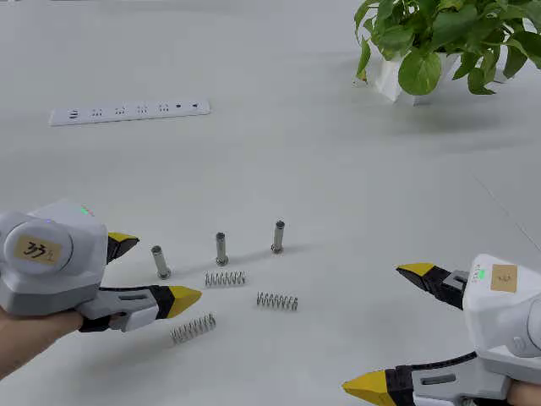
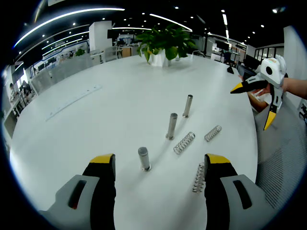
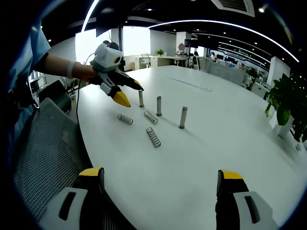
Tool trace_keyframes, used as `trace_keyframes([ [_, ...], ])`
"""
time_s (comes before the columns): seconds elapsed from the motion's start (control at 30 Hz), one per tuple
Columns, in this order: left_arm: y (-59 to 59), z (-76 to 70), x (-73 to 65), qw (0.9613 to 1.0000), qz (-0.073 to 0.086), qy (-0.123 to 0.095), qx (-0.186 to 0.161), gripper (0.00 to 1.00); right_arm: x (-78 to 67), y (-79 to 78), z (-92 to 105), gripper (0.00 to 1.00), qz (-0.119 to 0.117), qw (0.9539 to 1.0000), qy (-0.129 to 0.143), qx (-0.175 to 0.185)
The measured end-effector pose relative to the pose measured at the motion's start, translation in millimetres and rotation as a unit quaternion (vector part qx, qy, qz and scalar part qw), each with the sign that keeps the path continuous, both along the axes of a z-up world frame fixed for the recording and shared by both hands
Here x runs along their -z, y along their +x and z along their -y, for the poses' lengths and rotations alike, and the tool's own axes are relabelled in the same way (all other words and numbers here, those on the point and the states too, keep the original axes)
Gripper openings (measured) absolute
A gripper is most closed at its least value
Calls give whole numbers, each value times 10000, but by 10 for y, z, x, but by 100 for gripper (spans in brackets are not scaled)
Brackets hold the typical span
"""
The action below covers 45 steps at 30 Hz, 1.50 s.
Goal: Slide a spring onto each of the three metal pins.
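Observation:
Three short metal pins stand upright in a row on the white table: left pin (image 1: 160, 262), middle pin (image 1: 221, 249), right pin (image 1: 278, 237). All three are bare. Three springs lie flat near them: one (image 1: 225, 278) below the middle pin, one (image 1: 277, 301) to its right, one (image 1: 193, 328) nearest me. My left gripper (image 1: 169, 268) is open, its yellow tips on either side of the left pin (image 2: 144, 159), and the nearest spring (image 2: 199, 178) lies by its right jaw. My right gripper (image 1: 372, 328) hangs open and holds nothing, well right of the springs.
A white power strip (image 1: 128, 112) lies at the back left. A potted plant (image 1: 439, 42) stands at the back right. A mesh chair (image 3: 43, 158) sits beside the table's rounded edge (image 3: 96, 158).

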<state>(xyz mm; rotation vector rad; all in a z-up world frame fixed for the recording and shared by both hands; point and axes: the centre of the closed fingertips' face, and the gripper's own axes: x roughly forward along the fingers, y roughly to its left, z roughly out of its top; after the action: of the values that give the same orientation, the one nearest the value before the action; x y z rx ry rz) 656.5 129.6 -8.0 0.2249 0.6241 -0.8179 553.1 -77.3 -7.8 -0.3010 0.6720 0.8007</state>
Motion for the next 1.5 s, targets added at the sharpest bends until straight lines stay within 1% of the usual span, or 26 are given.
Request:
trace_keyframes([
  [0.13,-69,35,-8,9999,80,-47,143,91,0,-1,-5,98,1,10000,1,-8],
  [0.2,-91,44,-1,9998,78,-68,173,98,0,-3,-8,98,2,10000,-1,-13],
  [0.3,-125,32,18,9998,40,-63,180,99,2,-5,-14,98,3,10000,-3,-24],
  [0.37,-141,30,10,9997,50,-148,162,99,0,-4,-14,98,8,10000,0,-23],
  [0.4,-148,28,12,9997,46,-152,163,99,-2,-3,-13,98,13,10000,-1,-23],
  [0.47,-157,14,5,9997,116,-127,152,99,-5,-1,-8,98,16,10000,-3,-22],
  [0.5,-160,11,-7,9997,153,-148,154,99,-7,2,-7,98,21,10000,-4,-25],
  [0.53,-166,14,-30,9995,173,-229,138,99,-10,7,-4,99,30,10000,-9,-25],
  [0.67,-190,-5,-50,9993,217,-295,94,99,-20,23,1,99,56,10000,-11,-33],
  [0.73,-203,-23,-52,9992,208,-324,51,99,-26,30,-1,99,65,10000,-29,-59],
  [0.87,-250,-47,-73,9989,221,-405,-2,99,-44,60,-5,99,95,9999,-39,-97],
  [1.07,-314,-92,-89,9985,258,-465,-95,99,-68,99,-14,99,136,9997,-67,-169],
  [1.2,-344,-139,-117,9975,303,-604,-226,99,-69,108,-22,99,134,9996,-91,-216],
  [1.3,-382,-161,-121,9973,312,-621,-233,99,-67,102,-32,99,133,9995,-125,-264],
  [1.37,-408,-184,-129,9971,384,-615,-232,99,-70,106,-43,99,136,9994,-128,-285],
  [1.4,-402,-204,-133,9969,443,-598,-265,99,-73,111,-45,99,142,9994,-131,-289],
  [1.5,-431,-231,-129,9967,431,-633,-283,99,-83,129,-54,99,156,9993,-126,-300],
])
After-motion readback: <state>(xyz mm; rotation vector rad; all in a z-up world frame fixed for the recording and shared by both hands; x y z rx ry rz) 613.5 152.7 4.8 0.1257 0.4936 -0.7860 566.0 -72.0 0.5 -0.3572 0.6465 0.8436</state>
